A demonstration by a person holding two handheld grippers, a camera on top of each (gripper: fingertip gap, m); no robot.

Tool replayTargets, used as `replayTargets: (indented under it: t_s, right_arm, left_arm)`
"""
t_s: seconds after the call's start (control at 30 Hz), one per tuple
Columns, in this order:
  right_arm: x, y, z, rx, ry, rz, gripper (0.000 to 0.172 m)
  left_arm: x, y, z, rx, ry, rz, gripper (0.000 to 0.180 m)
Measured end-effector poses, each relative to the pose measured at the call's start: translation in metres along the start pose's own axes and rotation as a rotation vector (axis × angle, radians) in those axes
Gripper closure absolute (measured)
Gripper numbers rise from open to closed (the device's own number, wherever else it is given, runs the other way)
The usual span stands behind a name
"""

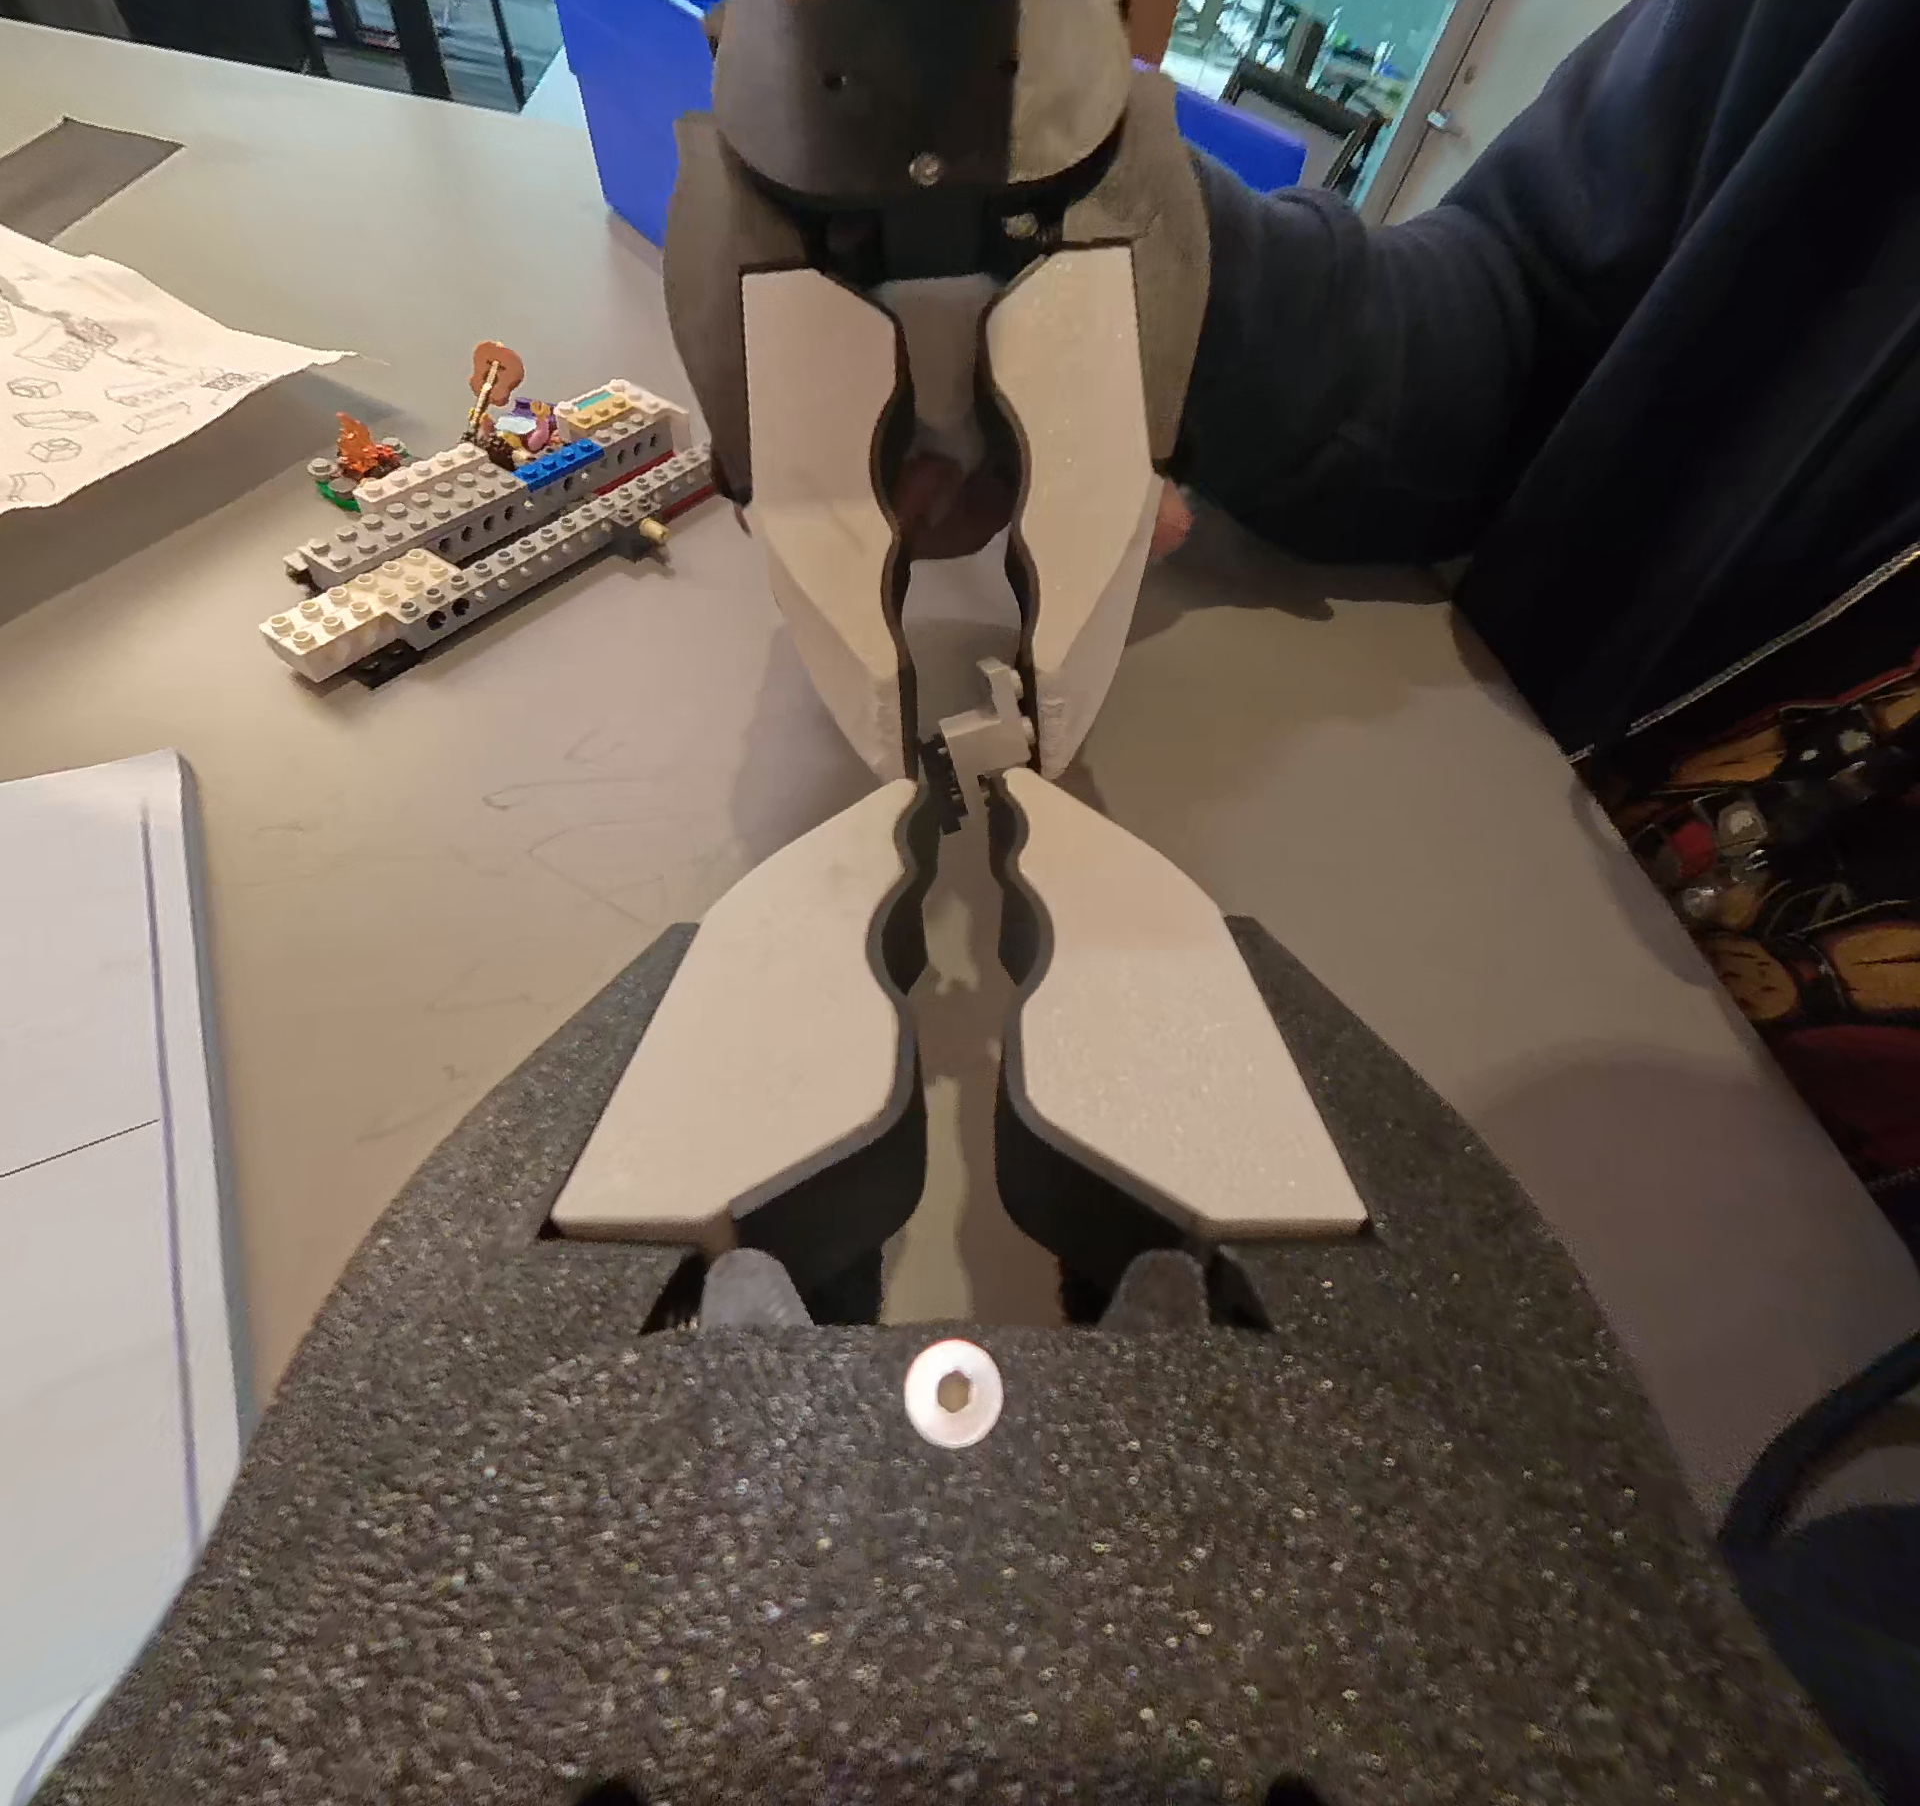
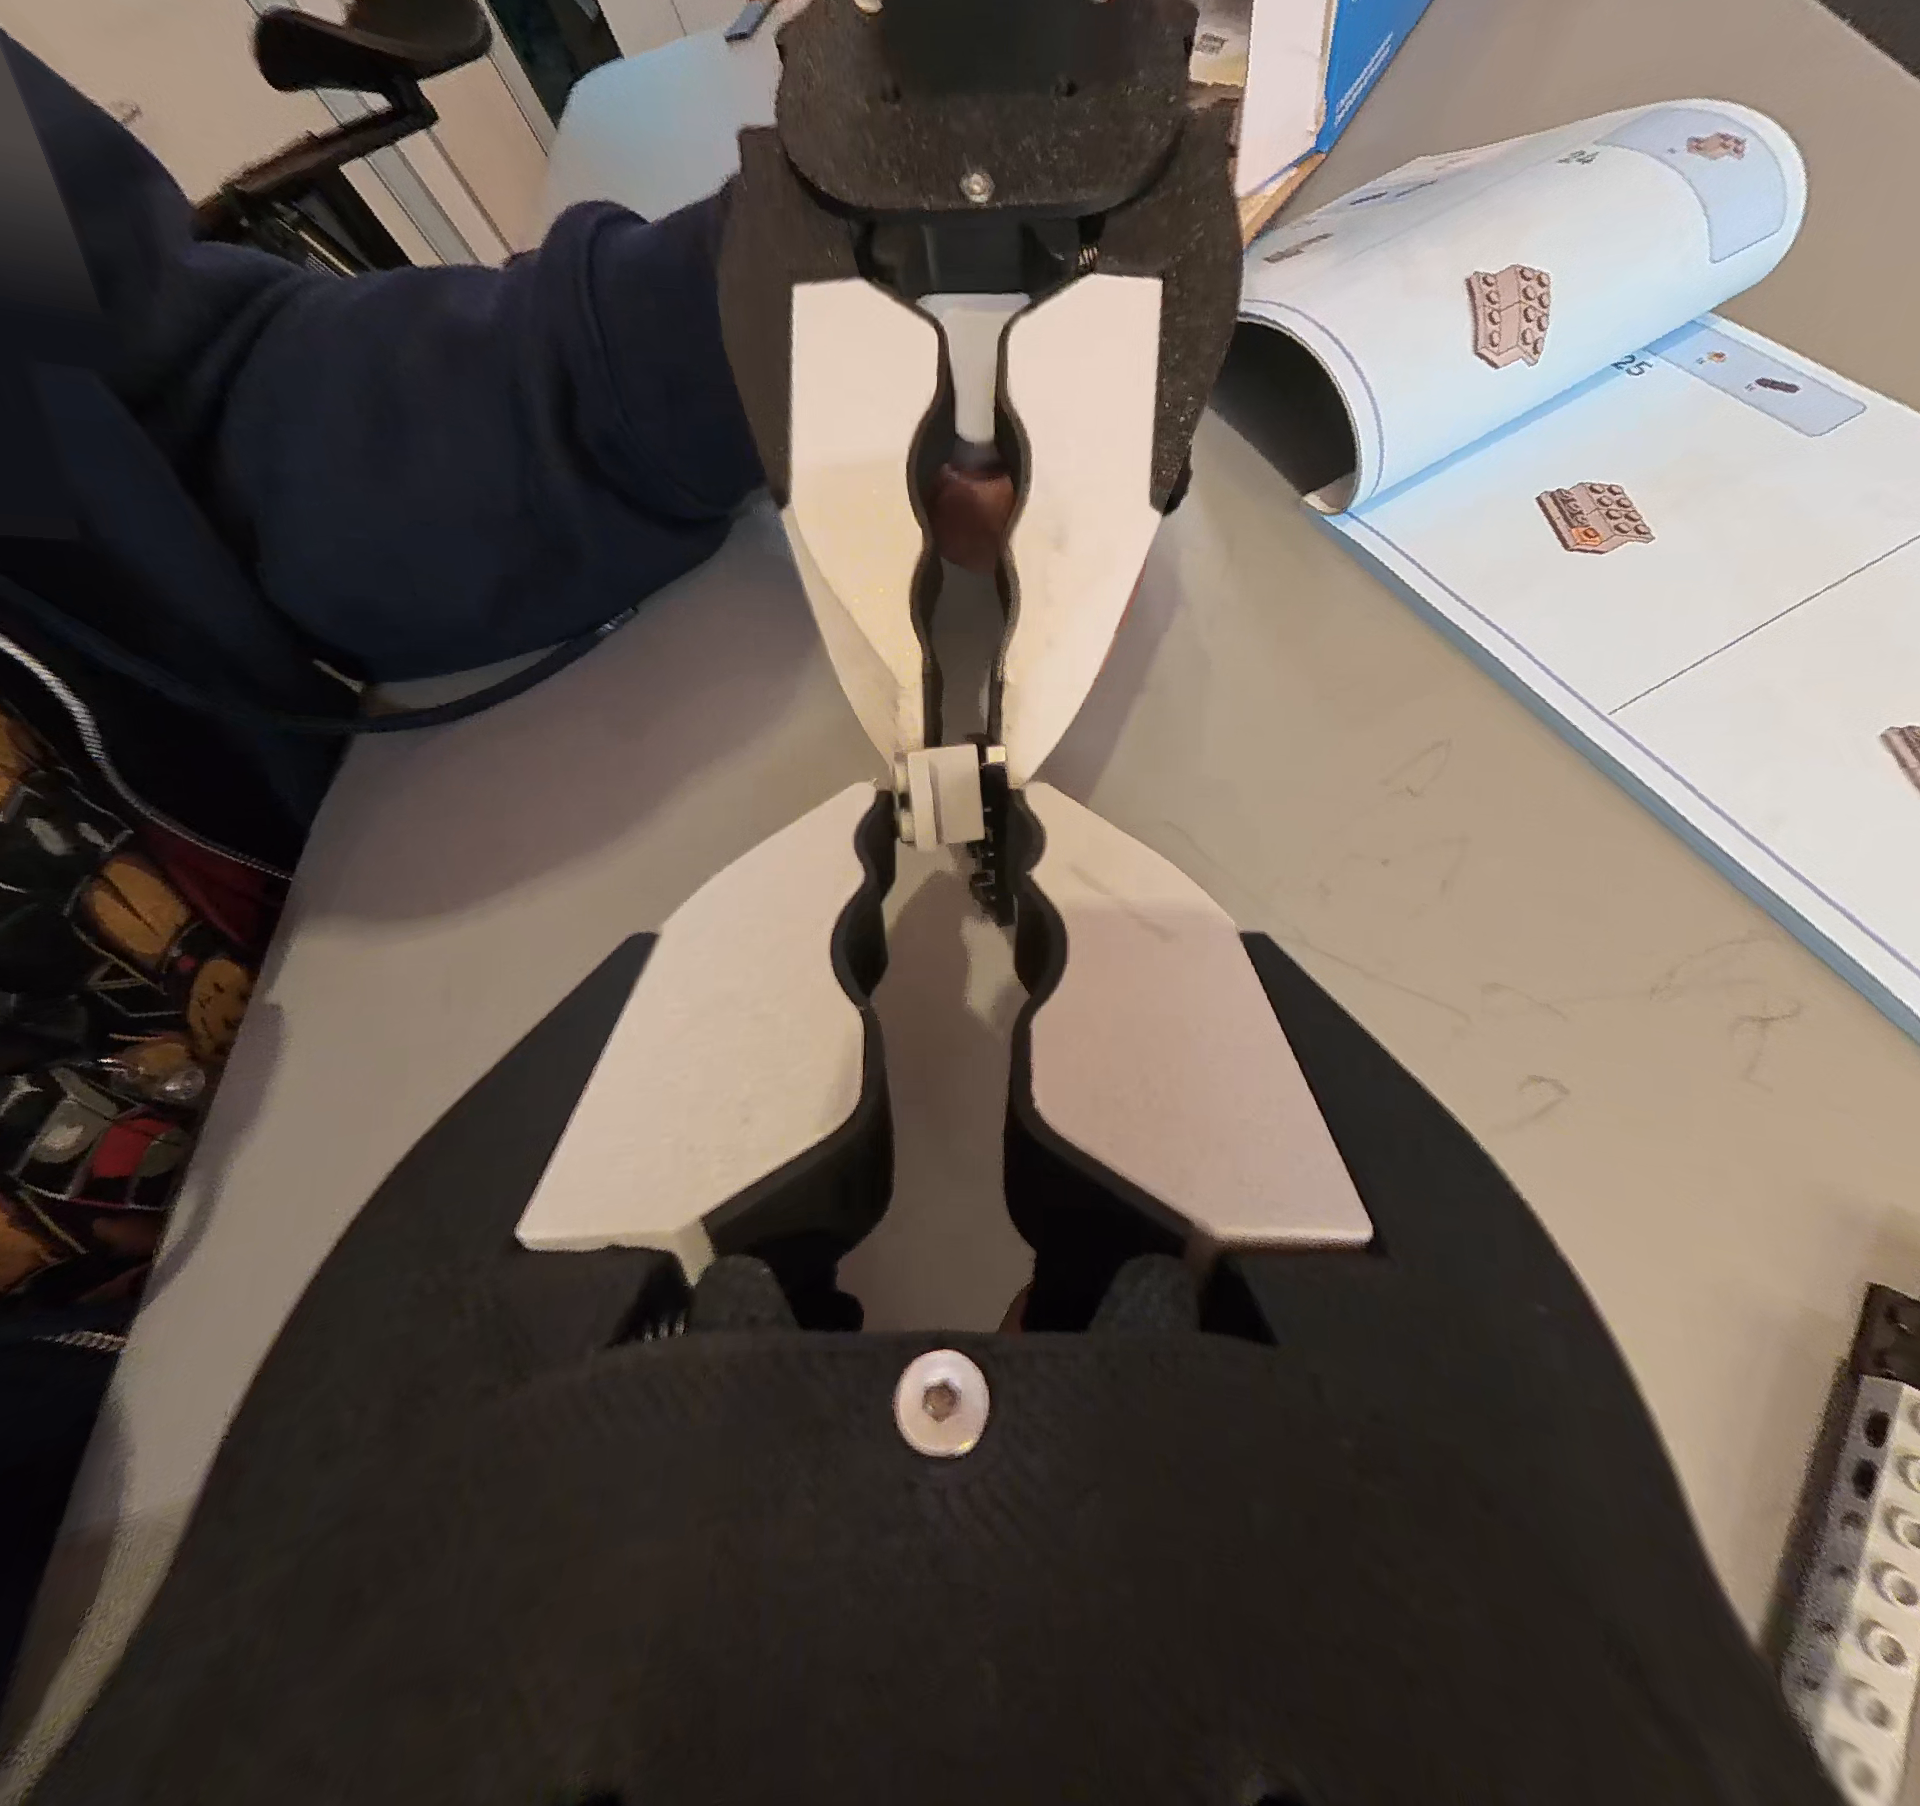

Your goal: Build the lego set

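Left wrist view showed my left tongs point(image 1: 961, 795) and right tongs point(image 1: 977, 733) gripping one small grey-and-black brick piece point(image 1: 982, 738), plus a brick model point(image 1: 488, 520) far left; right wrist view alone showed the booklet point(image 2: 1558, 468).

grey brick point(image 1: 985, 726): small, light grey, studs sideways, joined to black plate, held off the table between both grippers' meeting tips | black plate point(image 1: 943, 788): thin, studded, on edge, against brick's left face in left wrist view
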State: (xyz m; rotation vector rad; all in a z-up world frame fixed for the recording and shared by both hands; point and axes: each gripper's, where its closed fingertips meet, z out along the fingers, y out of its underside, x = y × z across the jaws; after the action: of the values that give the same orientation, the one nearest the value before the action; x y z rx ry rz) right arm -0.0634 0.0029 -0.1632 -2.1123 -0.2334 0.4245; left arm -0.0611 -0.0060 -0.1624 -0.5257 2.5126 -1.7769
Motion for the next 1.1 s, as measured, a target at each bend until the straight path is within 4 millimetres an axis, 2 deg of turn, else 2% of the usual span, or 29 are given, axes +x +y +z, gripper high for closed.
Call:
replayTargets:
  t_s: [0.17, 0.37, 0.63, 1.1]
  right_arm:
    - [0.006, 0.012, 0.006, -0.094, 0.112, -0.145, 0.151]
    - [0.006, 0.011, 0.006, -0.089, 0.141, -0.208, 0.151]
    - [0.011, 0.010, 0.010, -0.077, 0.182, -0.228, 0.147]
    - [0.012, -0.001, 0.005, 0.021, 0.150, -0.177, 0.153]
  left_arm:
    - [-0.006, 0.012, 0.004, -0.087, -0.058, 0.058, 0.171]
    - [-0.006, 0.014, 0.003, -0.122, -0.082, 0.098, 0.171]
    - [-0.011, 0.021, 0.006, -0.153, -0.100, 0.108, 0.171]
    - [-0.015, 0.007, -0.001, -0.027, -0.097, 0.058, 0.167]
